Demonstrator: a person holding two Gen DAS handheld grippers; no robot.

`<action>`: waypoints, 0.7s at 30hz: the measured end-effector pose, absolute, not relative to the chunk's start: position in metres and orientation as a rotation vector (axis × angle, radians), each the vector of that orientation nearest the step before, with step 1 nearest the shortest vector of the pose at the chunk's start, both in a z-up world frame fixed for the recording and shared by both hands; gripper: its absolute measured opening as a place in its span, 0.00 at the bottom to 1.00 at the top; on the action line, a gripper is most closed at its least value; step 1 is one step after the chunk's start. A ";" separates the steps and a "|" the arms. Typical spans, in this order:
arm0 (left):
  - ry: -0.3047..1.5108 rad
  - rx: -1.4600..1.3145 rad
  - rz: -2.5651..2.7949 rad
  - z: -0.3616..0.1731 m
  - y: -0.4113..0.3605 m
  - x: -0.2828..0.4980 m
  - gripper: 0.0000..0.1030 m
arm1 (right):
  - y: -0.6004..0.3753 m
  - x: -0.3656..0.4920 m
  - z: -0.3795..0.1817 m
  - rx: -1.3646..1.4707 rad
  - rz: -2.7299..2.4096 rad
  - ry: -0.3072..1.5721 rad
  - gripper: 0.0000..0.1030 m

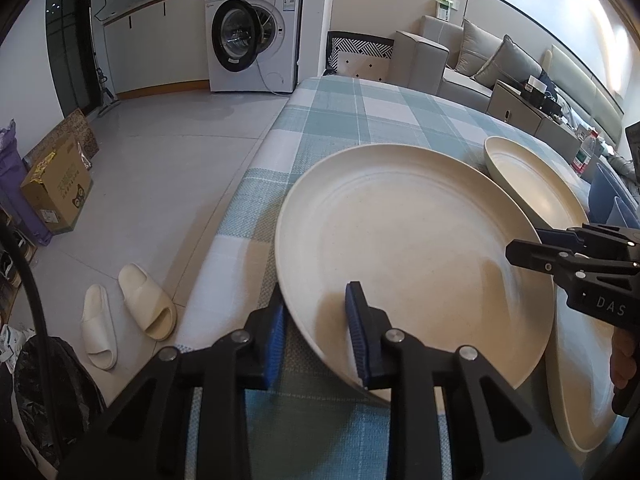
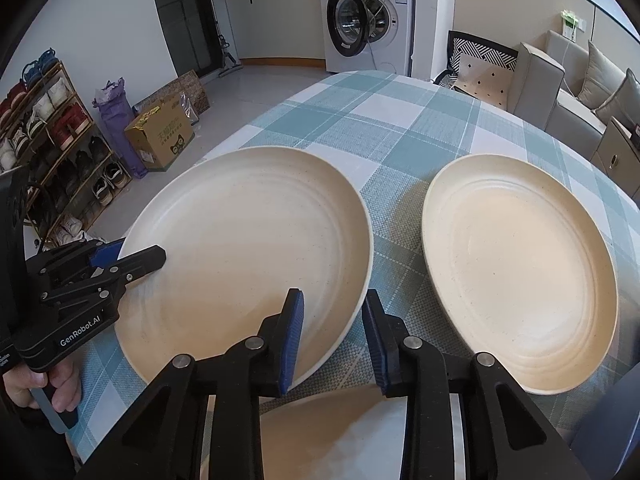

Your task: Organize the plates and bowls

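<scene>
A large cream plate (image 1: 404, 248) (image 2: 248, 240) lies on the plaid-clothed table (image 1: 360, 120) (image 2: 380, 128). My left gripper (image 1: 318, 332) is shut on its near rim, one blue pad inside the plate and one outside. My right gripper (image 2: 334, 320) is shut on the same plate's opposite rim, and shows in the left wrist view (image 1: 532, 246) at the plate's right edge. The left gripper (image 2: 120, 258) appears in the right wrist view at the plate's left edge. A second cream plate (image 2: 520, 280) (image 1: 532, 184) sits beside it. A third plate (image 2: 340, 432) (image 1: 580, 380) lies partly under the right gripper.
Blue bowls (image 1: 612, 196) stand at the table's right edge. On the floor to the left are slippers (image 1: 128, 312), a cardboard box (image 2: 160, 136) and a shoe rack (image 2: 52, 140). A washing machine (image 2: 368, 20) and sofa (image 1: 460, 56) stand behind the table.
</scene>
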State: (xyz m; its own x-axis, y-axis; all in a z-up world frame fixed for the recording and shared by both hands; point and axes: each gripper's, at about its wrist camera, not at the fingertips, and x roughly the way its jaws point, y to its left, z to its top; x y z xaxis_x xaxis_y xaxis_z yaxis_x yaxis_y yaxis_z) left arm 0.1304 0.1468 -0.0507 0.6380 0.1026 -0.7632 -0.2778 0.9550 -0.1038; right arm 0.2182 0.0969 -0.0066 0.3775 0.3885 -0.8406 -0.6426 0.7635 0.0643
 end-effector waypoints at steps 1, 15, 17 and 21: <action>0.853 -0.222 0.219 -0.051 0.147 0.130 0.26 | 0.097 0.217 -0.006 -0.291 0.673 0.979 0.30; 0.837 -0.223 0.215 -0.044 0.143 0.128 0.26 | 0.089 0.215 0.000 -0.258 0.682 0.960 0.30; 0.833 -0.221 0.216 -0.042 0.143 0.127 0.26 | 0.089 0.214 0.001 -0.258 0.681 0.953 0.30; 0.827 -0.227 0.218 -0.040 0.145 0.125 0.26 | 0.088 0.212 0.005 -0.255 0.688 0.939 0.30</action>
State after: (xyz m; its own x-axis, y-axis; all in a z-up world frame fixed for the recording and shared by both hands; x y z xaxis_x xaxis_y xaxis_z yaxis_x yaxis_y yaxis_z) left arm 0.1247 0.1448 -0.0404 0.6572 0.1027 -0.7467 -0.2785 0.9537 -0.1140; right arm 0.2117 0.0883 0.0053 0.3988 0.4305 -0.8098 -0.6428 0.7610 0.0880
